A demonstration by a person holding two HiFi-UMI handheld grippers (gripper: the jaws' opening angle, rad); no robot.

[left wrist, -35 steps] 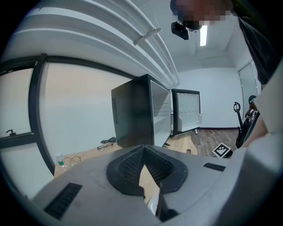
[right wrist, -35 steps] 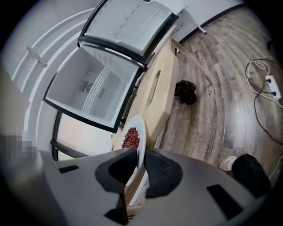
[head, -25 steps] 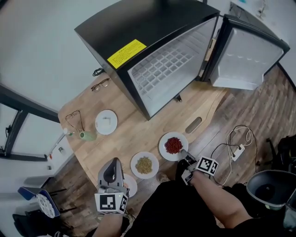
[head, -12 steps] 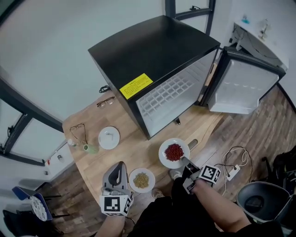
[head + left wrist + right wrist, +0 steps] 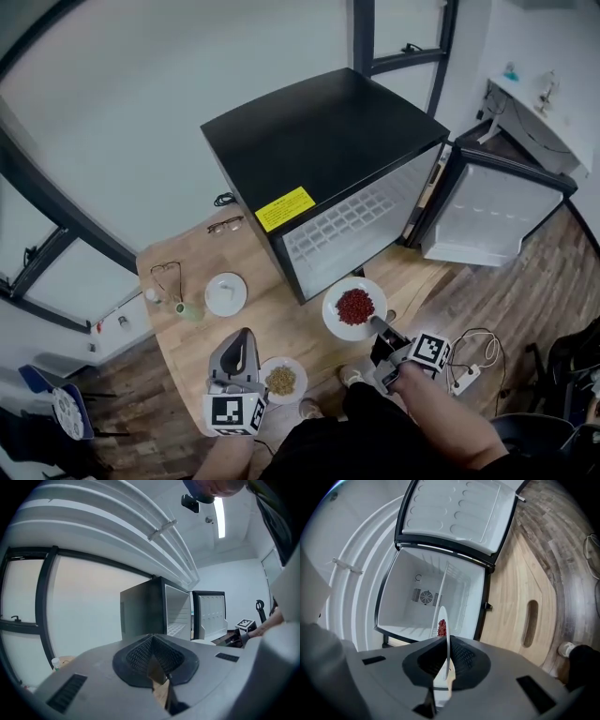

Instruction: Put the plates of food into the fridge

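Observation:
My right gripper (image 5: pixel 376 322) is shut on the near rim of a white plate of red food (image 5: pixel 354 307) and holds it in the air in front of the black fridge (image 5: pixel 319 150). In the right gripper view the plate (image 5: pixel 448 620) stands edge-on between the pads, facing the fridge's white inside (image 5: pixel 417 597). A plate of brown food (image 5: pixel 281 380) lies on the wooden table (image 5: pixel 272 319), just right of my left gripper (image 5: pixel 242 336). In its own view the left gripper (image 5: pixel 152 639) is shut with nothing held.
The fridge door (image 5: pixel 492 211) swings open to the right. On the table's left part are a small white plate (image 5: pixel 226 293), two pairs of glasses (image 5: pixel 223 225), (image 5: pixel 167 274) and a green bottle (image 5: pixel 186 309). A white power strip (image 5: pixel 466 375) and cable lie on the floor.
The right gripper has lifted the plate of red food off the table and carried it closer to the open fridge. The left gripper has risen too, and the head camera has moved higher.

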